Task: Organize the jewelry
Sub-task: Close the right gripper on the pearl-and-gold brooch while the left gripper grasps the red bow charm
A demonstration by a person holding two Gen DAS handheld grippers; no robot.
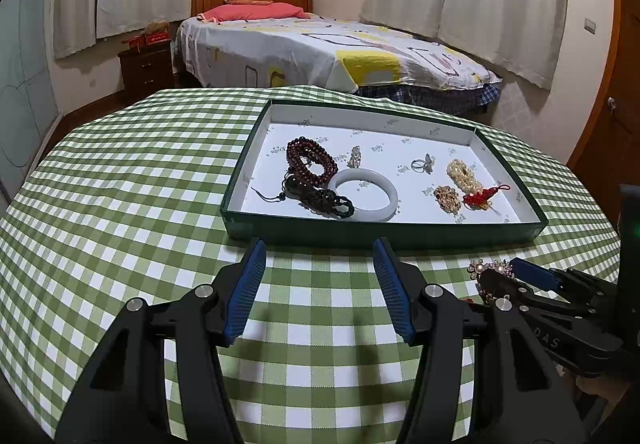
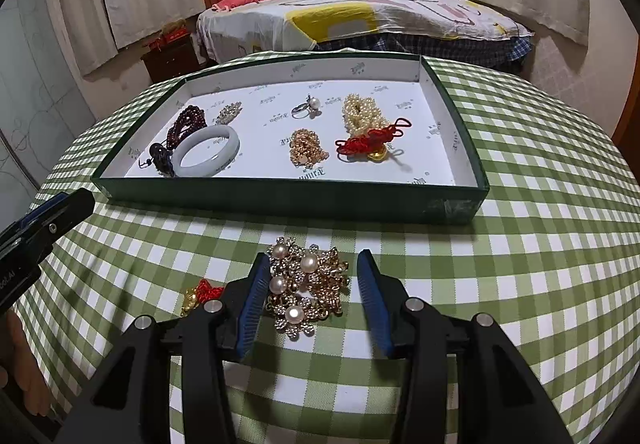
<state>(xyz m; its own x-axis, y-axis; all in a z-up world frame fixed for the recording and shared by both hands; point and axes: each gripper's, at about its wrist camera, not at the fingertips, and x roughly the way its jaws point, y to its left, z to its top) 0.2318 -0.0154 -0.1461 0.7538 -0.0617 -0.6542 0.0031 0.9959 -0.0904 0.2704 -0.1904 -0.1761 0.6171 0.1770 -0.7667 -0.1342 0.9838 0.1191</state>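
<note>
Mostly sorted already: inside the green tray [image 2: 280, 200], toward twelve o'clock on the checked counter [image 2: 520, 264], lie dark red beads [image 2: 188, 122], a pale jade bangle [image 2: 208, 156], a small sparkly brooch [image 2: 229, 111], a pearl ring [image 2: 306, 107], a gold chain heap [image 2: 307, 148], a pearl bracelet [image 2: 362, 114] and a red knotted charm [image 2: 370, 142]. Still outside, on the cloth just short of the tray's near wall: a pearl-and-rhinestone brooch [image 2: 306, 286] and, at about nine o'clock from it, a small red-and-gold charm [image 2: 200, 294], partly hidden behind the tool. Right tool [image 2: 314, 298] spread wide, straddling the brooch, its left pad touching or nearly touching the piece, the right pad apart from it; nothing gripped yet. Left tool [image 1: 320, 292] also wide, holding nothing, hovering over bare cloth at six o'clock from the tray. Judged from this: two pieces left to move, the brooch likely next, then the charm.
</note>
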